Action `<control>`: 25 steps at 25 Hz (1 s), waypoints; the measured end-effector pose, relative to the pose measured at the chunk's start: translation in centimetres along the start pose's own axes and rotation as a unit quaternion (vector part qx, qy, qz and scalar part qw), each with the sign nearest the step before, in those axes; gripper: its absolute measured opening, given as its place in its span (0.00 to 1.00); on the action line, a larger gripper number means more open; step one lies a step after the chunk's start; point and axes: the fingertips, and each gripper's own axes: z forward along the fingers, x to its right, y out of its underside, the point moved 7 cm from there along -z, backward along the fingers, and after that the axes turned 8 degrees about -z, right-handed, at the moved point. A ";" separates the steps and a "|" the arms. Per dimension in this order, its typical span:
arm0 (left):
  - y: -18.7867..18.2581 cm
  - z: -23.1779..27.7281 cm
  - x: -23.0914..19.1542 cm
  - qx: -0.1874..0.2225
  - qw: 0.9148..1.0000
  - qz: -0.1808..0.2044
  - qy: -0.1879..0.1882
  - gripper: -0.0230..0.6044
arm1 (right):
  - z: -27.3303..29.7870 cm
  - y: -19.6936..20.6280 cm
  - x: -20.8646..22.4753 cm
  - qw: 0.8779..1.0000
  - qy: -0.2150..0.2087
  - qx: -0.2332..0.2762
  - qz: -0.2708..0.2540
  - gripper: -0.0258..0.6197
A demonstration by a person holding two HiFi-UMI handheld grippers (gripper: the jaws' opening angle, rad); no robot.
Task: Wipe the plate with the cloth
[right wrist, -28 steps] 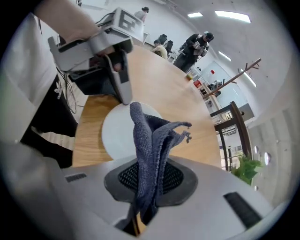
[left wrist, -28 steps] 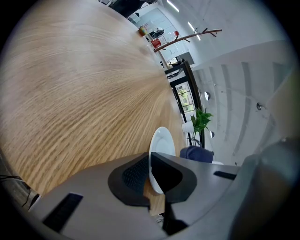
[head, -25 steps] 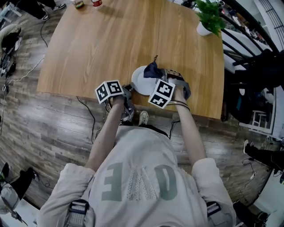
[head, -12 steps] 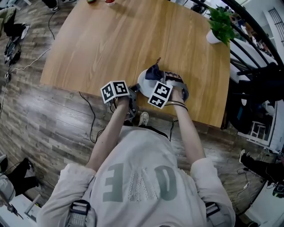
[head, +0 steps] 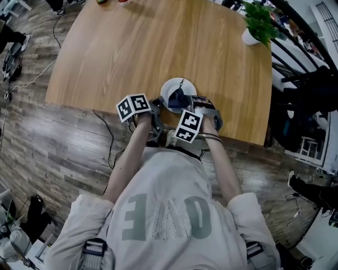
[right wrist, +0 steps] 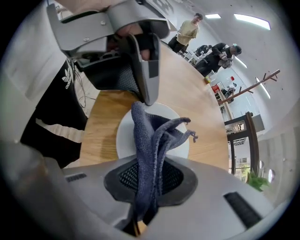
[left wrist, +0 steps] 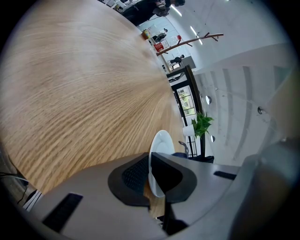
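Observation:
A small white plate (head: 170, 88) rests near the front edge of the wooden table (head: 132, 47). My left gripper (head: 158, 104) is shut on the plate's left rim; in the left gripper view the plate (left wrist: 161, 143) stands edge-on between the pads of that gripper (left wrist: 150, 177). A dark blue cloth (head: 178, 98) is pinched in my right gripper (head: 183, 103) and hangs onto the middle of the plate. In the right gripper view the cloth (right wrist: 152, 140) rises out of that gripper's (right wrist: 146, 190) closed jaws over the plate (right wrist: 123, 138), with the left gripper (right wrist: 143, 93) clamped on the far rim.
A potted plant (head: 257, 23) stands at the table's far right corner. Small items (head: 110, 1) sit on the far edge. Black chairs (head: 309, 84) crowd the right side. People (right wrist: 188, 29) stand beyond the table.
My right gripper has come back toward me and lower, bringing the cloth from the plate's far right side onto its middle. The left gripper has kept its hold on the rim.

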 end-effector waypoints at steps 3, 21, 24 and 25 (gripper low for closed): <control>-0.1 0.1 0.1 0.002 1.000 -0.001 0.001 0.08 | -1.1 -0.1 -1.4 1.000 -0.006 0.005 -0.004 0.13; 0.0 0.4 0.3 -0.003 1.000 0.010 0.000 0.08 | -0.7 -1.0 4.5 0.999 0.043 0.014 0.017 0.13; 0.1 0.5 0.2 -0.005 1.000 0.008 0.001 0.08 | 1.4 -1.9 7.3 0.998 0.057 0.010 -0.007 0.13; 0.1 0.6 0.2 -0.006 1.000 0.008 0.001 0.08 | 2.1 -2.1 7.8 0.998 0.060 0.007 -0.015 0.13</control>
